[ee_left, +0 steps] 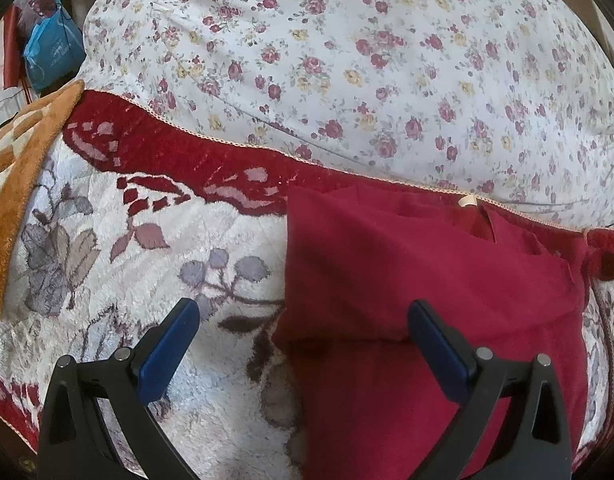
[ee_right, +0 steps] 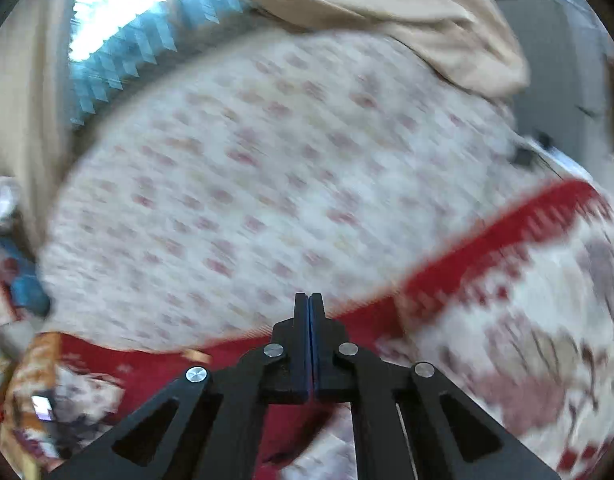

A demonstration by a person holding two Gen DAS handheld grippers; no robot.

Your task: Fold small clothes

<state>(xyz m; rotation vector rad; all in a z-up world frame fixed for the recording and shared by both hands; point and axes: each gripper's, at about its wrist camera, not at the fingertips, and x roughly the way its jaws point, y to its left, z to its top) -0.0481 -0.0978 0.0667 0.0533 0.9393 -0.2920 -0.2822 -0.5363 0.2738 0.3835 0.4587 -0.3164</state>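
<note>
Left hand-held gripper (ee_left: 303, 320) gapes over red garment's (ee_left: 427, 272) near-left corner. Right hand-held gripper (ee_right: 309, 312) clenched, apparently empty; view blurred. Risk: fold slumps unpinned.

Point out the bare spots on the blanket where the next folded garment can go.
The widest bare patch is the white plush blanket left of the red garment, bordered by the orange towel and the blanket's red band. The floral quilt behind is bare too, though mounded. The right side is crowded: the garment lies almost to that edge, leaving a narrow strip.
</note>
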